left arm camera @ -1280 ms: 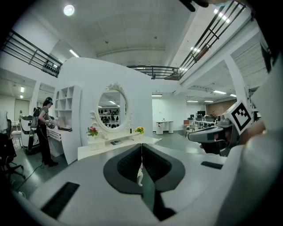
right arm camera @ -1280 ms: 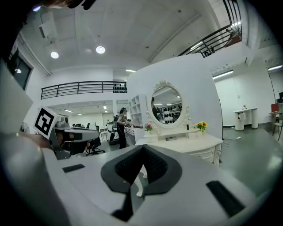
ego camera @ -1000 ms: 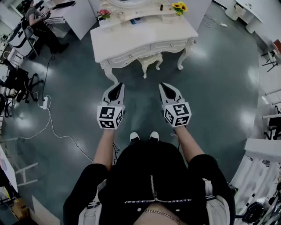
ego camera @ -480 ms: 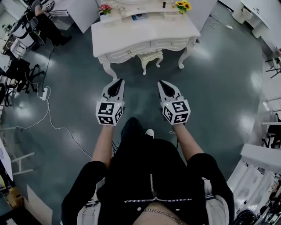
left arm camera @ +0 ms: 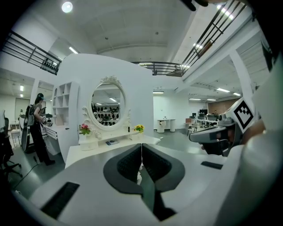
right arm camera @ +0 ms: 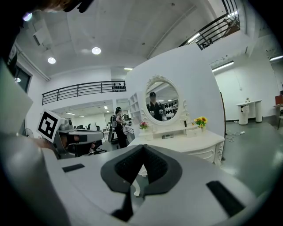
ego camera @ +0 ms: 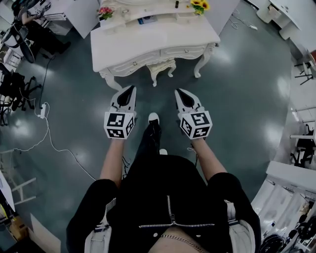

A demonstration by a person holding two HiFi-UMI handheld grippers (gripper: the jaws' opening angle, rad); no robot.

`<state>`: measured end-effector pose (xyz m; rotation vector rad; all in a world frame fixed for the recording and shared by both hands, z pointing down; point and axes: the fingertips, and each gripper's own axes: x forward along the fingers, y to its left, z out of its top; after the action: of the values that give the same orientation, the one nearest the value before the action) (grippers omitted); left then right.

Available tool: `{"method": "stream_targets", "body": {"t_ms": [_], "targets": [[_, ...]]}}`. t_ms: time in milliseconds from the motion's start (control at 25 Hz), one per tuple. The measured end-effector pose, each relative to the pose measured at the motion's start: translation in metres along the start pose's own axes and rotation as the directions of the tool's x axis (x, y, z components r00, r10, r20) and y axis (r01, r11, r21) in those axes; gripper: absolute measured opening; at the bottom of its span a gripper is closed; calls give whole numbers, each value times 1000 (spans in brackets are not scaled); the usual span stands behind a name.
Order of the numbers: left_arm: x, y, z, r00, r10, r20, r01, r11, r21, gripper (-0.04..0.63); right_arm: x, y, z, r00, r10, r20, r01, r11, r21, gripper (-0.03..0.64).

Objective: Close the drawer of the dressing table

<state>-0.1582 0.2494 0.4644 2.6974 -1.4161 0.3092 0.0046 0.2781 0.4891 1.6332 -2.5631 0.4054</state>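
The white dressing table (ego camera: 148, 39) stands ahead of me, its drawer fronts (ego camera: 185, 51) running along the near edge; I cannot tell whether one stands out. A white stool (ego camera: 160, 66) sits under it. My left gripper (ego camera: 129, 91) and right gripper (ego camera: 178, 94) are held side by side, a short way in front of the table and apart from it. Both are shut with nothing between the pads. In the left gripper view the shut left gripper (left arm camera: 141, 150) points at the table (left arm camera: 110, 146) and its oval mirror (left arm camera: 108, 106). The right gripper (right arm camera: 142, 152) faces the table (right arm camera: 194, 143) too.
Pink flowers (ego camera: 104, 11) and sunflowers (ego camera: 199, 6) stand on the table's shelf. A person (ego camera: 27, 15) is at a desk far left, with chairs nearby. A power strip with cable (ego camera: 42, 111) lies on the floor at left. White desks (ego camera: 296, 173) line the right.
The person carrying me has stepped toward the dressing table, one foot now forward. Both grippers have come nearer to the table's front, still shut.
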Motion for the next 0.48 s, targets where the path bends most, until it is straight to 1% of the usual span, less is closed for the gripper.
{"method": "stream_targets", "body": {"t_ms": [240, 480], "targets": [[75, 39, 13, 1000, -20, 2, 20, 1000, 0, 21, 70, -39, 18, 1000, -11, -19, 11, 1000, -2, 5], [158, 92, 38, 999, -40, -7, 40, 999, 32, 21, 157, -75, 60, 1000, -15, -19, 15, 1000, -16, 5]]}}
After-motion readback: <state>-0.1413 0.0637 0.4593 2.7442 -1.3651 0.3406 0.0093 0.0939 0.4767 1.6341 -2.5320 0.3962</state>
